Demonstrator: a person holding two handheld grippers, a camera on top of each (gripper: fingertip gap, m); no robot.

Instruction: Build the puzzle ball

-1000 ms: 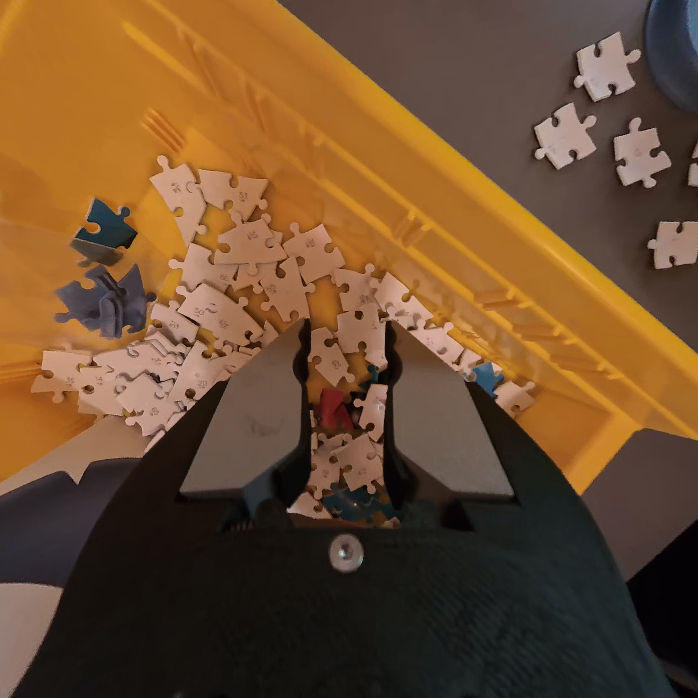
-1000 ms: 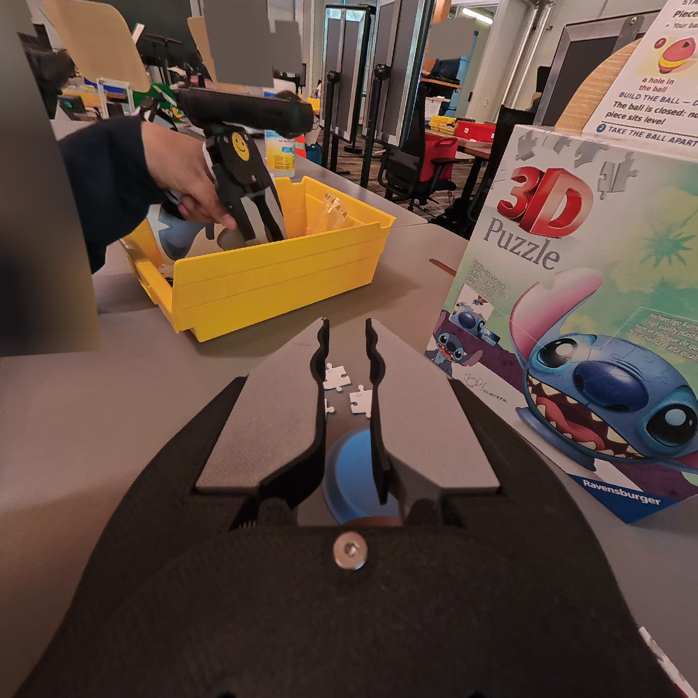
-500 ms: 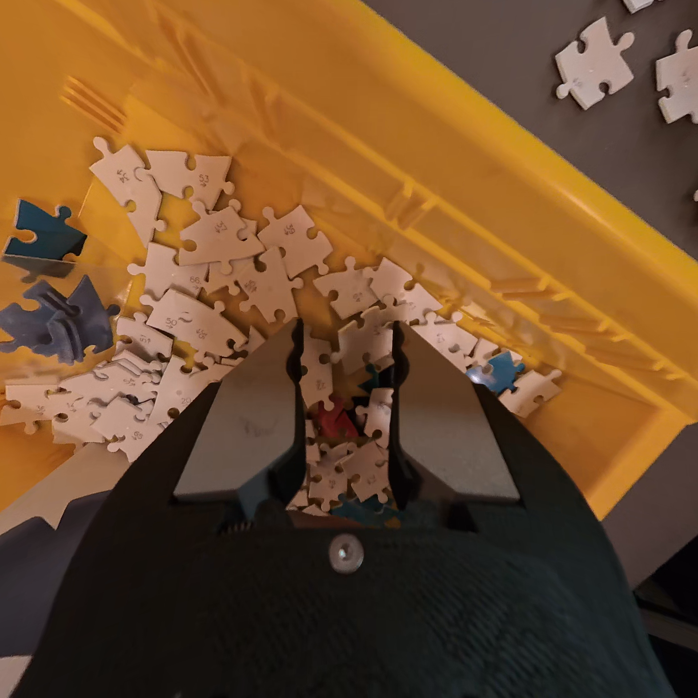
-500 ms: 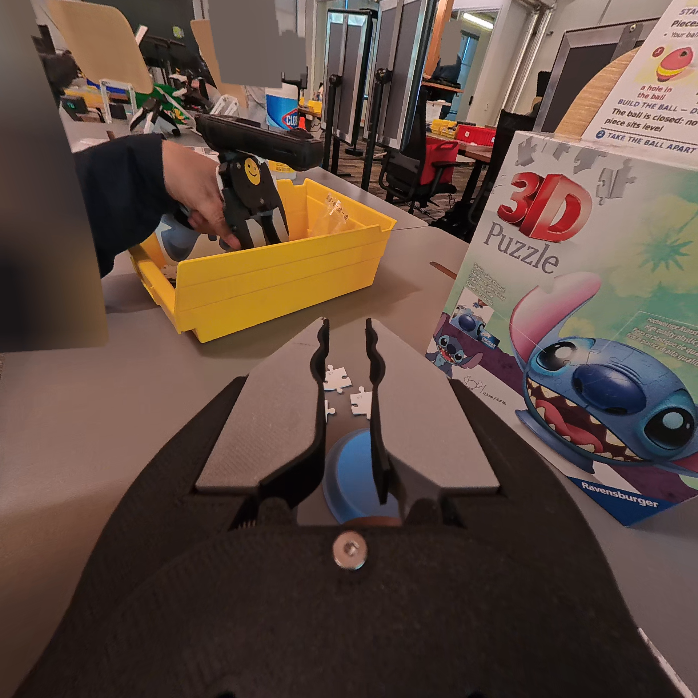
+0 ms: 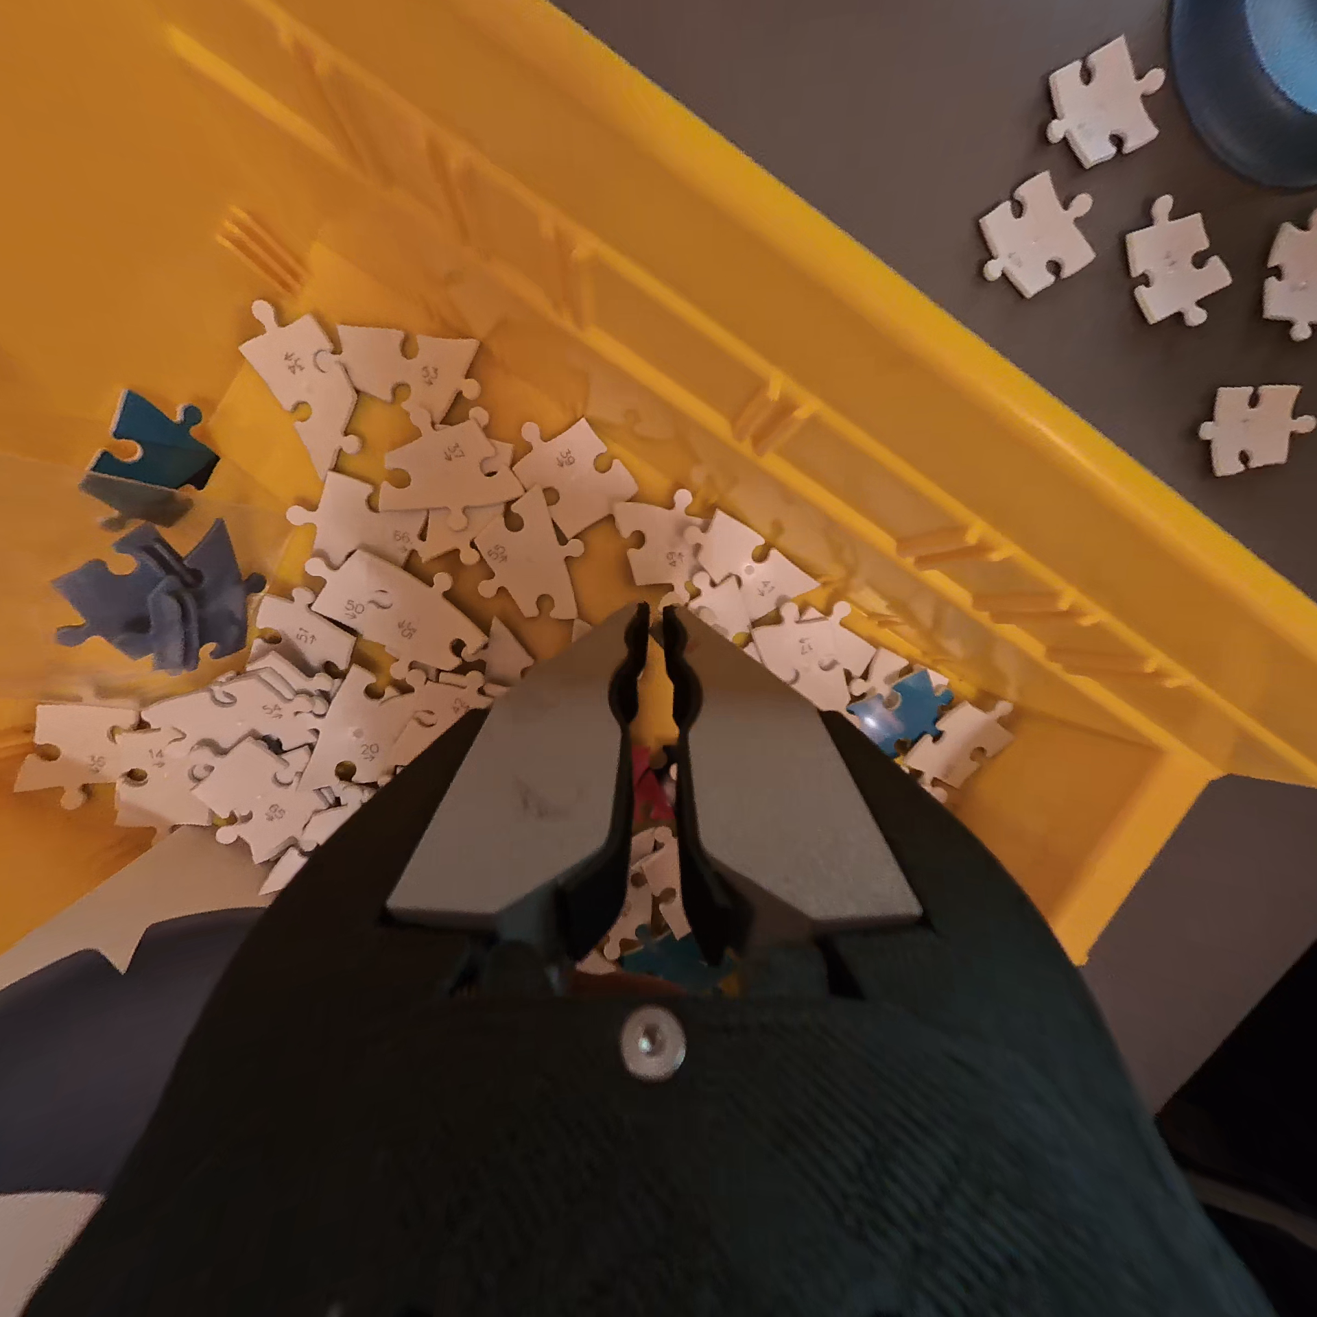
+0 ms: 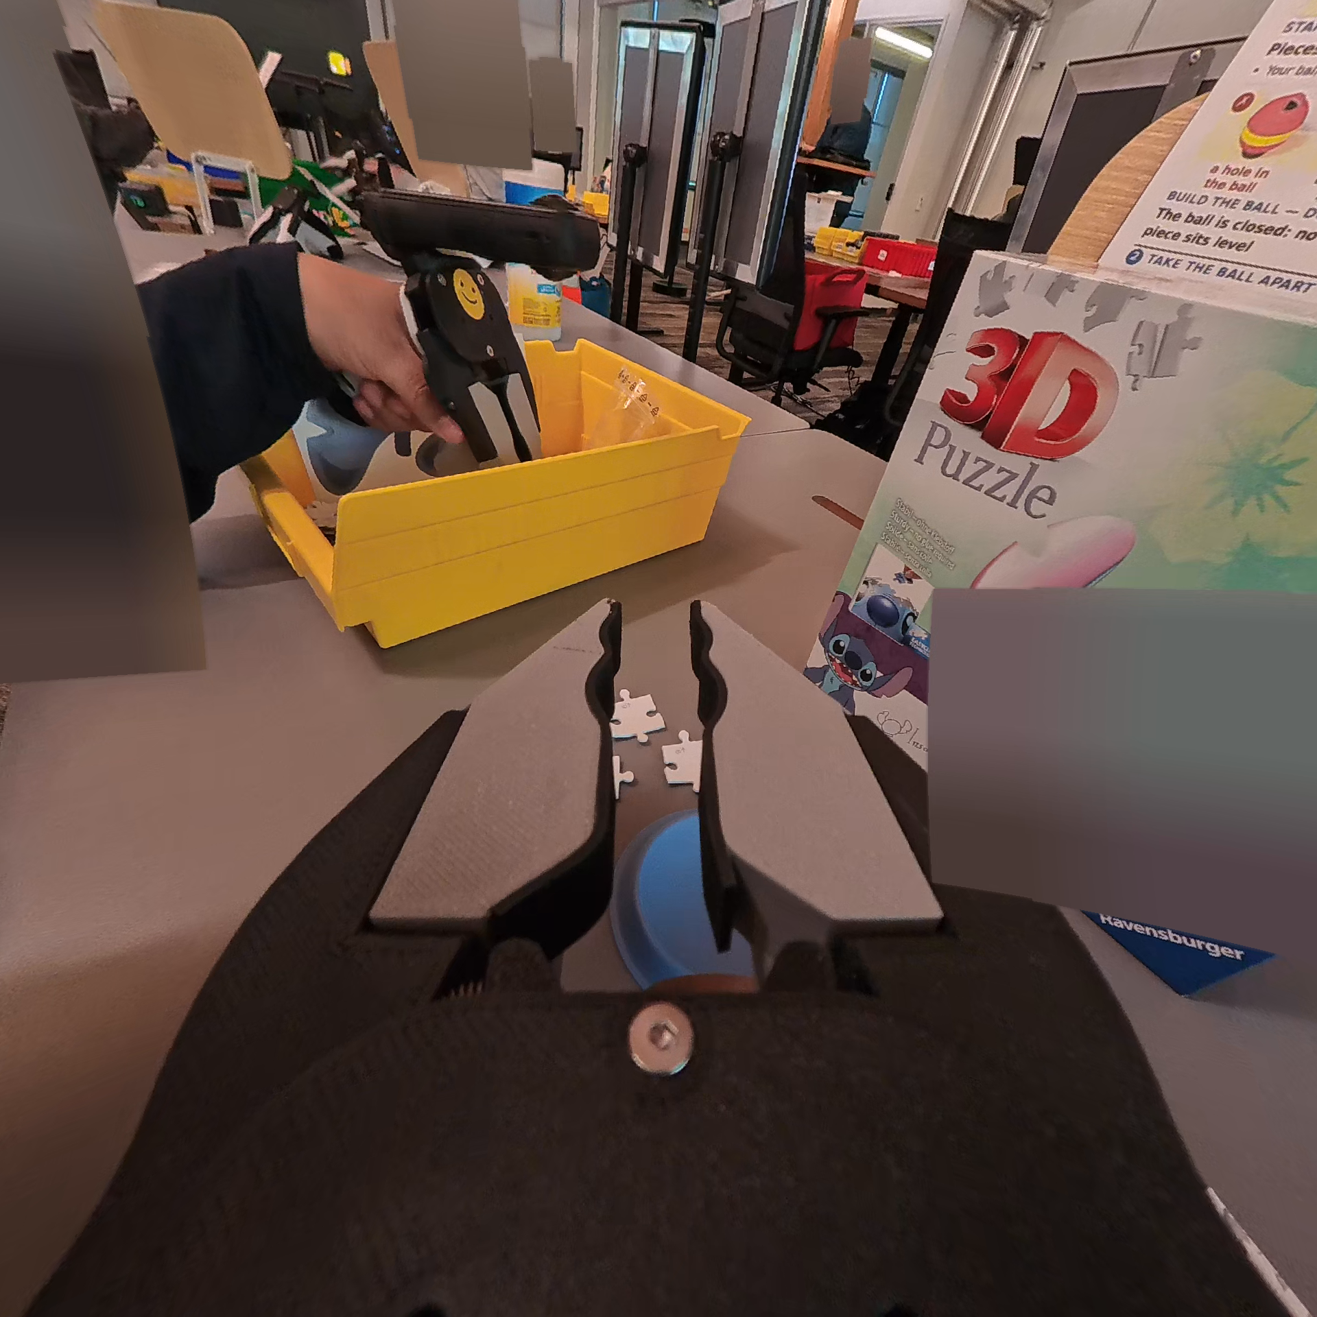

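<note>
Dozens of puzzle pieces [image 5: 442, 570] lie heaped in the yellow bin [image 5: 819, 399], most with their pale numbered backs up, a few blue ones [image 5: 153, 445] off to one side and one blue piece [image 5: 899, 711] near the bin's corner. My left gripper [image 5: 654, 614] points down into that heap with its jaws drawn almost together, only a thin slit between the tips. I cannot tell whether a piece is pinched there; the tips are dark and the slit looks bare, but the view is too poor to be sure. Through the gap lower down I see a red piece [image 5: 645, 773] and more pale ones under the fingers.

On the grey table [image 5: 891, 93] outside the bin, five loose pale pieces [image 5: 1037, 235] lie apart from one another, near a blue dish [image 5: 1240, 93].

My right gripper [image 6: 654, 613] hovers above the table with its jaws narrowly parted and nothing between them. Below it sit the blue dish [image 6: 663, 891] and three pale pieces [image 6: 634, 715]. The puzzle box [image 6: 1055, 456] stands to its right. Further off, a hand [image 6: 378, 356] holds the left gripper [image 6: 509, 445] tipped into the yellow bin [image 6: 527, 527], beside a clear plastic bag [image 6: 627, 413].
</note>
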